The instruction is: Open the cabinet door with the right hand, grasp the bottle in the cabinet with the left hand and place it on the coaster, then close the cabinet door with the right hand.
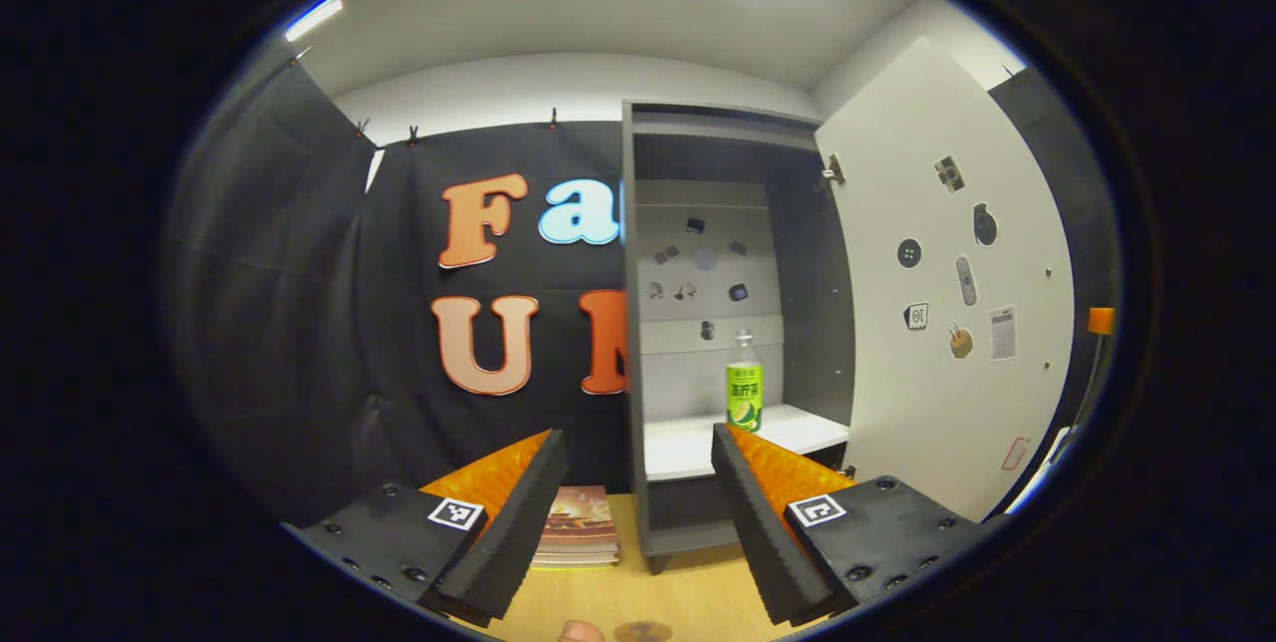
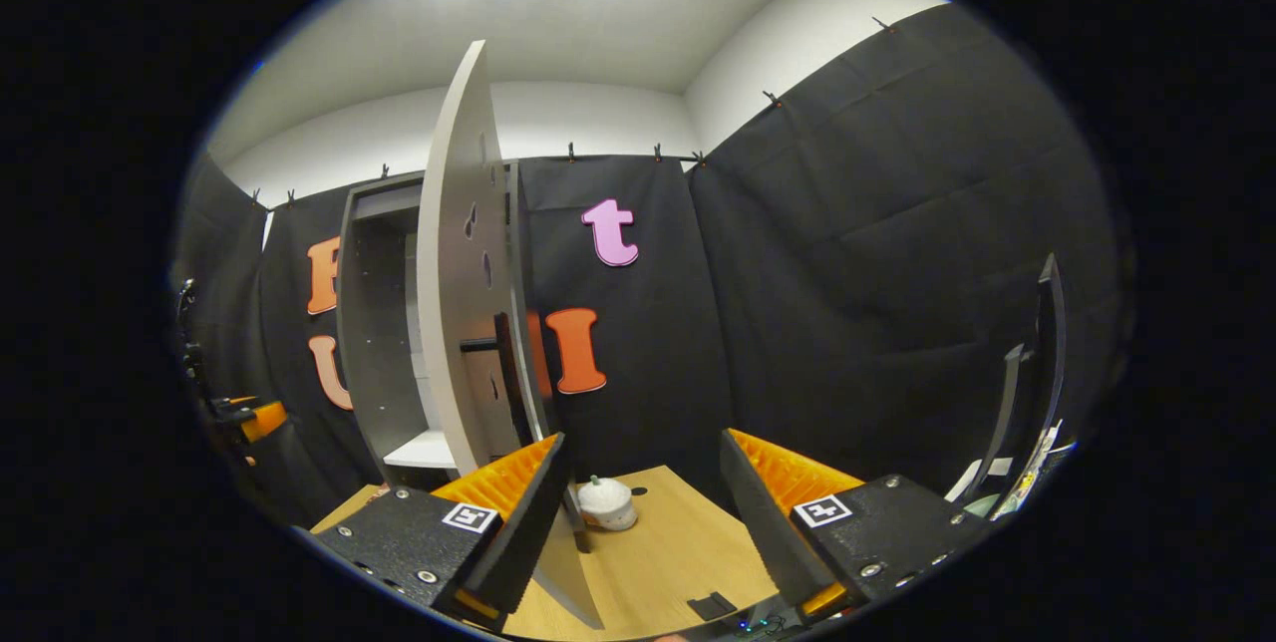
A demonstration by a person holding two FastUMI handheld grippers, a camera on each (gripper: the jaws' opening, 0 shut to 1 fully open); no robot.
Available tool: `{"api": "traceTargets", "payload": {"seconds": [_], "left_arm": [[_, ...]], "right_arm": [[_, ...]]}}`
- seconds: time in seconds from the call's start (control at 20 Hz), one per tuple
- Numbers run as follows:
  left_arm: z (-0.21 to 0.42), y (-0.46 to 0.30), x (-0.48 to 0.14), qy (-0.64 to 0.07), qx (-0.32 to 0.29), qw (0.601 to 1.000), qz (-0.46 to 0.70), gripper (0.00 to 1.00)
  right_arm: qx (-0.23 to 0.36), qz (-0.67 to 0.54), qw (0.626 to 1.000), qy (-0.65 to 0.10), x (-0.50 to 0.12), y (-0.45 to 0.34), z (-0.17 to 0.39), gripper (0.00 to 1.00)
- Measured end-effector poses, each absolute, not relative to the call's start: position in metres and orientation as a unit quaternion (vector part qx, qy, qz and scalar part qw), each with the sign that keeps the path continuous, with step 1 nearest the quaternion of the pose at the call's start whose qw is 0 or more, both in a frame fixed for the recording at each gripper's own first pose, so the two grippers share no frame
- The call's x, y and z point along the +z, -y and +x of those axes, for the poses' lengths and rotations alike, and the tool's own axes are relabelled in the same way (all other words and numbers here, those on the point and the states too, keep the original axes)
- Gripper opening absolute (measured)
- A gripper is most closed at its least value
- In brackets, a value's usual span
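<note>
In the left gripper view, a grey cabinet [image 1: 638,343] stands with its white door [image 1: 947,303] swung wide to the right. A clear bottle [image 1: 744,383] with a green label and white cap stands upright on the cabinet's white shelf [image 1: 688,448]. My left gripper [image 1: 638,453] is open and held short of the shelf, the bottle just above its right finger. A brown coaster [image 1: 641,631] peeks at the bottom on the wooden table. In the right gripper view, my right gripper [image 2: 643,458] is open and holds nothing, with the door [image 2: 461,273] edge-on and its dark handle [image 2: 498,348] just left of it.
A stack of books [image 1: 578,527] lies on the table left of the cabinet. In the right gripper view a small white round object [image 2: 606,502] sits on the wooden table [image 2: 658,552] near the door's foot, and a dark stand [image 2: 1032,393] rises at the right. The left gripper [image 2: 249,418] appears far left.
</note>
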State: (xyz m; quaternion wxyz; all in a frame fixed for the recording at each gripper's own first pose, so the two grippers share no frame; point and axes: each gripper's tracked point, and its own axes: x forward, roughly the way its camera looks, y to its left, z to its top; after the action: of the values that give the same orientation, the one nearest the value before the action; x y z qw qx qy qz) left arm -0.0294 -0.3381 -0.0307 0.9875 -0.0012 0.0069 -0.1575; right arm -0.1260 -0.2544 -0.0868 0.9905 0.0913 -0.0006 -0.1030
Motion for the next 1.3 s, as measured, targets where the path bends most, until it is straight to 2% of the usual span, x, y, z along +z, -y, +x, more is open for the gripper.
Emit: {"api": "traceTargets", "payload": {"seconds": [0.05,0.1,0.15,0.5,0.75,0.8,1.0,1.2,1.3], "left_arm": [[-0.023,0.363,-0.038,-0.011,-0.168,0.986,0.000,0.94],[-0.015,0.385,-0.046,-0.015,-0.175,0.984,0.001,0.94],[-0.005,0.407,-0.054,-0.019,-0.183,0.983,0.001,0.95],[0.094,0.515,-0.093,-0.031,-0.195,0.980,-0.014,0.95],[0.172,0.544,-0.107,-0.036,-0.174,0.984,-0.010,0.95],[0.187,0.549,-0.111,-0.039,-0.171,0.985,-0.004,0.98],[0.229,0.569,-0.131,-0.067,-0.169,0.983,-0.008,0.95],[0.258,0.575,-0.145,-0.084,-0.154,0.984,0.003,0.98],[0.266,0.578,-0.153,-0.092,-0.151,0.984,0.006,0.96]], "right_arm": [[-0.107,0.092,0.990,-0.001,-0.089,0.259,-0.126,0.92],[-0.110,0.094,0.989,-0.003,-0.092,0.264,-0.125,0.98],[-0.113,0.094,0.989,-0.006,-0.095,0.269,-0.125,0.92],[-0.144,0.082,0.986,-0.003,-0.106,0.305,-0.117,0.92],[-0.181,0.050,0.982,0.031,-0.096,0.328,-0.114,0.92],[-0.188,0.038,0.981,0.037,-0.095,0.331,-0.112,0.92],[-0.211,-0.015,0.976,0.054,-0.093,0.341,-0.100,0.92],[-0.209,-0.036,0.976,0.052,-0.100,0.337,-0.086,0.93],[-0.199,-0.040,0.978,0.048,-0.104,0.331,-0.079,0.93]]}}
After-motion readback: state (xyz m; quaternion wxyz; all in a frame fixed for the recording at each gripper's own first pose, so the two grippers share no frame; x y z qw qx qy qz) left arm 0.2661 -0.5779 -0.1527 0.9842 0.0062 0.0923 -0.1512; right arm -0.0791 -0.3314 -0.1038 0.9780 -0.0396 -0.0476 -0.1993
